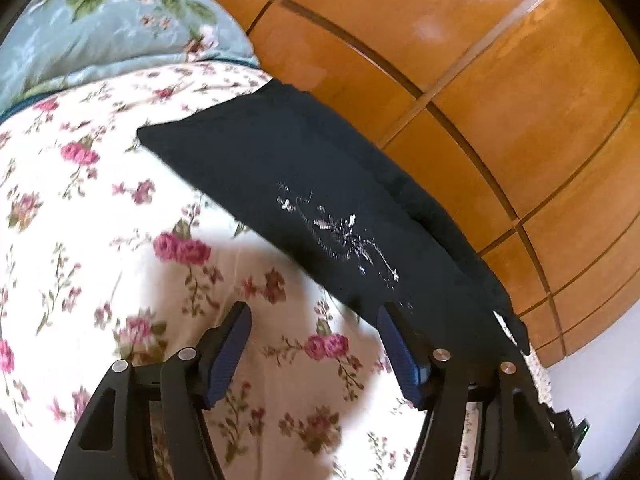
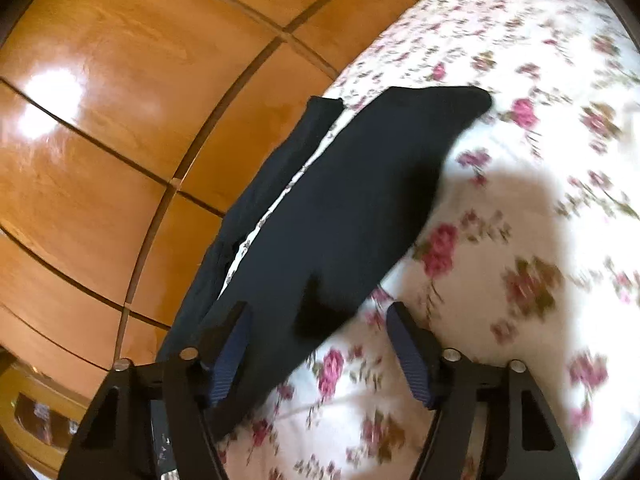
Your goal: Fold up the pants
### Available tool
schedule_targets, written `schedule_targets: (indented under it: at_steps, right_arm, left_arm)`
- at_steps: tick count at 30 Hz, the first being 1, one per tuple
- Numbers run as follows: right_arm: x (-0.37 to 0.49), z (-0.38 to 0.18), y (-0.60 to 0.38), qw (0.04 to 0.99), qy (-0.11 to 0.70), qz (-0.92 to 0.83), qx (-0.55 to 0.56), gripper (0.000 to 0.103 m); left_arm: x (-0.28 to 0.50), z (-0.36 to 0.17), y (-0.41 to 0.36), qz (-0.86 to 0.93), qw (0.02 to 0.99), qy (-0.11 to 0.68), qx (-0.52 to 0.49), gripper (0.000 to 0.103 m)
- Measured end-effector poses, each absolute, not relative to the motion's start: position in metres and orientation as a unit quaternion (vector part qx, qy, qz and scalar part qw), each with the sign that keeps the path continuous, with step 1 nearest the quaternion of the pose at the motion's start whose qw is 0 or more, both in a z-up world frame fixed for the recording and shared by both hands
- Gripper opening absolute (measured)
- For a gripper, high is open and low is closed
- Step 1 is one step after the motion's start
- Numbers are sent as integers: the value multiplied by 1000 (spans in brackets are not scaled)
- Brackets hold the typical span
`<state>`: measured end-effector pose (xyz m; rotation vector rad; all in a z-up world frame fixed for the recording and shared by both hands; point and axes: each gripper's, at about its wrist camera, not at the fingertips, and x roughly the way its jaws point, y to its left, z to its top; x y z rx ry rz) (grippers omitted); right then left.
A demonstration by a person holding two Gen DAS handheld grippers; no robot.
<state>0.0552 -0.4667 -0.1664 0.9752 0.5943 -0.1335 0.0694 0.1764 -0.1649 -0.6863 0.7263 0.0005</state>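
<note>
Dark navy pants (image 1: 304, 184) with a silver sparkle print lie along the edge of a bed with a rose-print sheet (image 1: 80, 208); part of them hangs over the bed's edge. My left gripper (image 1: 314, 312) is open, hovering just in front of the near end of the pants, holding nothing. In the right wrist view the pants (image 2: 344, 200) lie folded lengthwise, with one strip (image 2: 276, 168) drooping off the edge. My right gripper (image 2: 318, 312) is open above the near end of the pants, its left finger over the cloth, holding nothing.
A wooden wardrobe with panelled doors (image 1: 460, 60) stands right beside the bed; it also shows in the right wrist view (image 2: 120, 100). A blue floral pillow (image 1: 112, 28) lies at the head of the bed. The rose sheet (image 2: 520, 220) stretches to the right.
</note>
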Motion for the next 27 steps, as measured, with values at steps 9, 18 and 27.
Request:
schedule_targets:
  at_steps: [9, 18, 27]
  right_arm:
    - [96, -190, -492, 826, 277, -48, 489, 11]
    - [106, -189, -485, 846, 281, -42, 450, 6]
    - [113, -188, -479, 859, 278, -51, 426, 5]
  left_arm:
    - [113, -175, 204, 1, 879, 319, -355, 66]
    - [145, -175, 204, 7, 878, 336, -340, 67]
    - [146, -195, 229, 6, 854, 331, -401, 11]
